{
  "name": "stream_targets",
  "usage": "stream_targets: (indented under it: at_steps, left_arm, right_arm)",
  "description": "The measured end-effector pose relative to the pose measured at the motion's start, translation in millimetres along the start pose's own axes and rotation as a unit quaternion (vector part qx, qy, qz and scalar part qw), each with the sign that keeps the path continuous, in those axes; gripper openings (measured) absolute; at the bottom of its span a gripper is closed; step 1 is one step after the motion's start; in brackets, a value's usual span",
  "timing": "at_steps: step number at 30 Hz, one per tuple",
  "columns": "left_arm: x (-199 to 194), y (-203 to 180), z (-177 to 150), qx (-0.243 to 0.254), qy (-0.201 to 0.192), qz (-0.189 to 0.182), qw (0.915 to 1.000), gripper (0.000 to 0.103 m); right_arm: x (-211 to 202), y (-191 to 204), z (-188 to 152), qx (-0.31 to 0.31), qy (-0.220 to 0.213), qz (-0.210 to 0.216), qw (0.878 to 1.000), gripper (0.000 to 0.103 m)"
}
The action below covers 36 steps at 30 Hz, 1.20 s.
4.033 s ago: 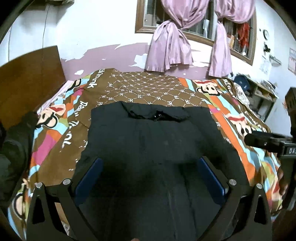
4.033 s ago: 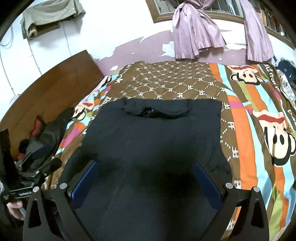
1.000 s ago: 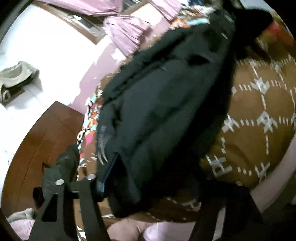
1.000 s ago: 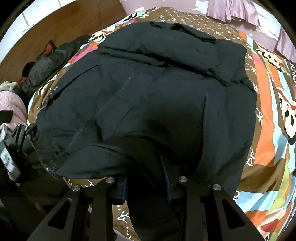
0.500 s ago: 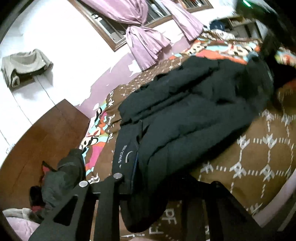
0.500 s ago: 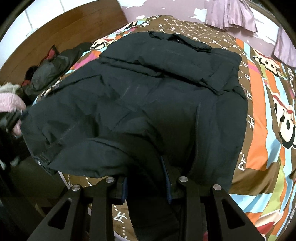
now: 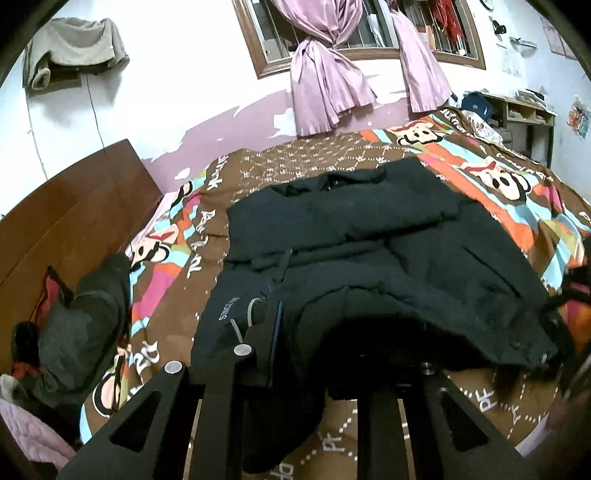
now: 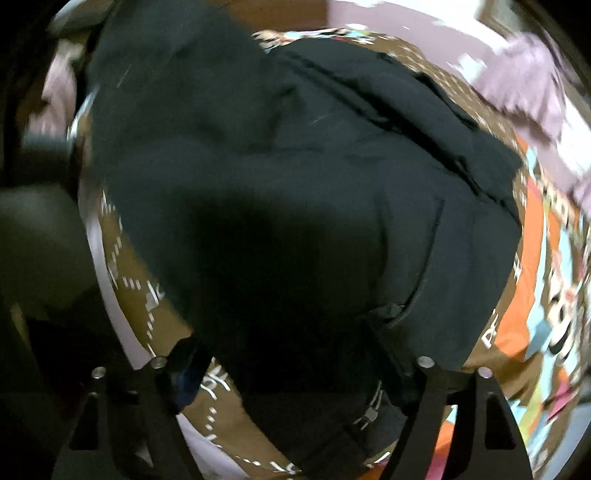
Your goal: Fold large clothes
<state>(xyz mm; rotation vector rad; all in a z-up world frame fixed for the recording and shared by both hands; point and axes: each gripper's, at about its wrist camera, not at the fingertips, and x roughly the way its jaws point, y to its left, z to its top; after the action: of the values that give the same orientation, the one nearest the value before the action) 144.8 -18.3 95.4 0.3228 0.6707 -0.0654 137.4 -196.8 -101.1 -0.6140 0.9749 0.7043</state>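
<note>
Black jacket (image 7: 369, 236) spread across the bed (image 7: 295, 162), collar toward the window (image 7: 354, 33), hem at the near edge. Near hem lifted and bunched over the left gripper (image 7: 314, 354); jaws drawn close together, clenched on a thick fold of hem, left finger (image 7: 269, 339) with its blue pad pressed against the fabric, right finger buried under cloth. White lettering and a grey cord visible on the jacket just left of that finger.

Seen from the right wrist, blurred: jacket (image 8: 295, 166) filling most of the frame, patterned bed cover (image 8: 524, 295) showing to its right and below. Right gripper (image 8: 295, 354) with jaws spread wide, released, fingers on either side of the drooping hem; contact between right finger (image 8: 391, 332) and jacket not clear through the blur.

Left of the jacket, a grey garment (image 7: 81, 325) heaped on the bed near the wooden headboard (image 7: 66, 214). Pink cloth (image 7: 33, 432) at the bed's lower left corner. Pink curtains (image 7: 325, 81) knotted at the window beyond the jacket's collar. Grey cloth (image 7: 74, 48) hanging high on the wall above the headboard.
</note>
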Motion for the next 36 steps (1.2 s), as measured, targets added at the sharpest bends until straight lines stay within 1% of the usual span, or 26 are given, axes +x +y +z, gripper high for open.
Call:
stream_targets:
  at_steps: [2,4,6,7,8,9,10,12,14,15,18,20,22,25,27,30,34,36]
  left_arm:
    - [0.7,-0.6,7.5,-0.007,-0.002,-0.001,1.0,0.016]
    - [2.8,1.9,9.5,-0.017,-0.001,-0.004,0.9998,0.016]
    - [4.0,6.2,9.1,-0.023,-0.002,-0.006,0.9997,0.016]
    - [3.9,8.0,8.7,-0.023,-0.002,-0.006,0.9997,0.016]
    - [3.4,9.3,7.4,-0.022,-0.002,-0.007,0.9997,0.016]
    - [4.1,10.6,4.8,-0.021,-0.001,-0.009,0.9998,0.016]
    - [4.1,11.5,1.2,-0.018,-0.001,-0.011,0.9998,0.016]
    - [4.8,12.4,-5.9,-0.005,-0.004,-0.013,0.9999,0.016]
    - [1.9,11.3,-12.8,0.011,-0.005,-0.004,0.9999,0.016]
    - [0.5,11.1,-16.6,0.012,-0.006,-0.006,0.9999,0.014]
    - [-11.6,19.8,-24.1,-0.001,-0.018,-0.003,0.9998,0.009]
    - [-23.3,29.5,-24.7,-0.021,-0.033,0.001,0.9992,0.008]
    - [-35.2,37.3,-23.1,-0.038,-0.048,0.001,0.9981,0.006]
    - [-56.7,48.8,-17.2,-0.056,-0.072,-0.009,0.9958,0.006]
    - [-72.2,51.7,-14.8,-0.057,-0.09,-0.011,0.9943,0.006]
    - [-97.8,55.2,-14.6,-0.054,-0.116,-0.012,0.9917,0.006]
    - [-131.8,68.3,-22.8,-0.085,-0.138,-0.03,0.9863,0.006]
    - [-146.6,72.2,-27.3,-0.085,-0.151,-0.03,0.9844,0.006]
  right_arm:
    - [7.1,16.0,-3.4,-0.051,0.004,-0.054,0.997,0.08]
    - [15.0,24.9,-6.9,-0.089,0.011,-0.099,0.991,0.08]
    - [20.3,25.3,-10.1,-0.103,0.017,-0.14,0.985,0.077]
    - [19.5,21.4,-11.7,-0.1,0.013,-0.16,0.982,0.077]
    - [18.0,18.0,-12.2,-0.095,0.009,-0.168,0.981,0.072]
    - [15.1,11.6,-12.6,-0.084,0.004,-0.173,0.981,0.059]
    - [12.0,3.5,-12.2,-0.071,0.004,-0.165,0.984,0.052]
    - [5.0,-9.6,-10.5,-0.044,0.0,-0.141,0.989,0.02]
    - [-4.9,-14.3,-7.8,-0.033,-0.008,-0.131,0.991,0.013]
    - [-10.3,-14.7,-5.7,-0.031,-0.015,-0.13,0.991,0.01]
    - [-39.1,-14.5,3.3,-0.035,-0.057,-0.14,0.988,0.008]
    - [-61.4,-15.9,12.3,-0.037,-0.089,-0.154,0.983,0.007]
    - [-93.0,-17.2,20.1,-0.033,-0.128,-0.17,0.976,0.007]
    - [-126.1,-19.9,27.9,-0.025,-0.16,-0.182,0.97,0.007]
    - [-147.6,-22.0,30.6,-0.019,-0.18,-0.187,0.966,0.006]
    - [-178.5,-12.8,25.1,-0.015,-0.207,-0.187,0.96,0.006]
    - [-217.4,4.4,14.6,-0.037,-0.256,-0.182,0.949,0.006]
    - [-234.6,14.2,10.2,-0.045,-0.275,-0.18,0.943,0.006]
